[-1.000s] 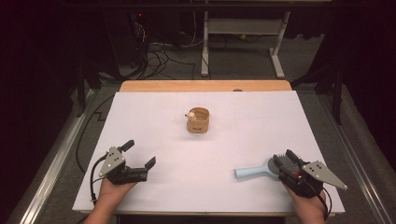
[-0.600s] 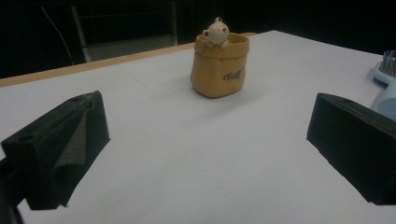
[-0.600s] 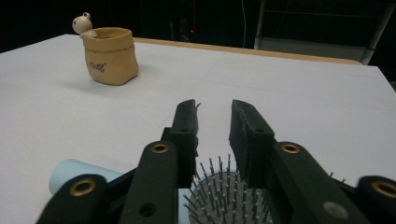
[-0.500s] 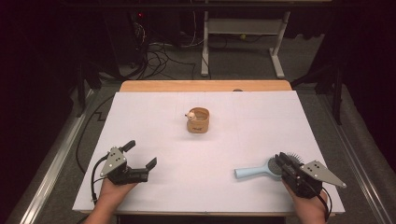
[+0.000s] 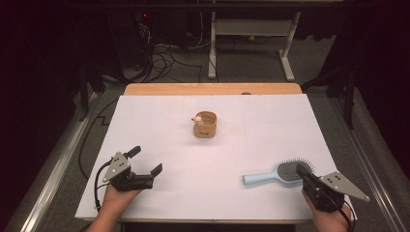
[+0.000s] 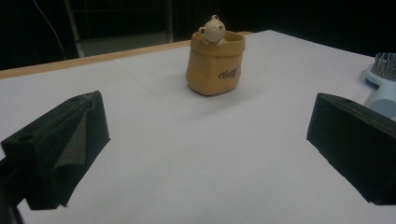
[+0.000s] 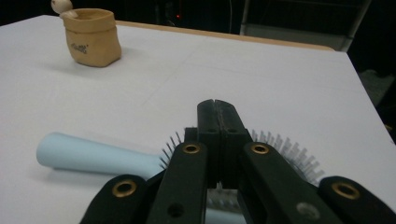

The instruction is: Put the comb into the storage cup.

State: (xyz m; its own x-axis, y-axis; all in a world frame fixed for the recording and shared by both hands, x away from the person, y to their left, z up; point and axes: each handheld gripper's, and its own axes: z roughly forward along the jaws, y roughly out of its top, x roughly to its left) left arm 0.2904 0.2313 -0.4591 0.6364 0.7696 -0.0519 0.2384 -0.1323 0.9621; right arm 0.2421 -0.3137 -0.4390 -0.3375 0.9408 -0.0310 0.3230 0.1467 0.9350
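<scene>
Table: I see a white sheet (image 5: 212,159) covering the tabletop; a bare wooden strip (image 5: 212,89) runs along the far edge.

Left gripper: I hold the left gripper (image 5: 145,161) at the near left of the sheet; its jaws stand wide apart with bare sheet between them; in the left gripper view the two black pads (image 6: 70,144) sit at opposite edges, holding nothing.

Right gripper: the right gripper (image 5: 303,170) sits at the near right; its jaws are pressed together, tip to tip, as the right gripper view shows; they lie just over the head of the hairbrush; I cannot tell whether they touch the bristles; nothing is clamped between them.

Hairbrush: light blue hairbrush (image 5: 275,174) lying flat on the sheet, bristles up; handle points toward the table's middle; head at the right gripper's tips.

Pouch: small tan sack-shaped pot (image 5: 205,126) upright near the centre, toward the far side, well apart from both grippers; a small pale bear figure (image 5: 197,119) peeks over its rim; dark lettering on its front, too small to read.

Beyond table: cables on the floor (image 5: 164,60); a white desk frame (image 5: 251,38) behind.
</scene>
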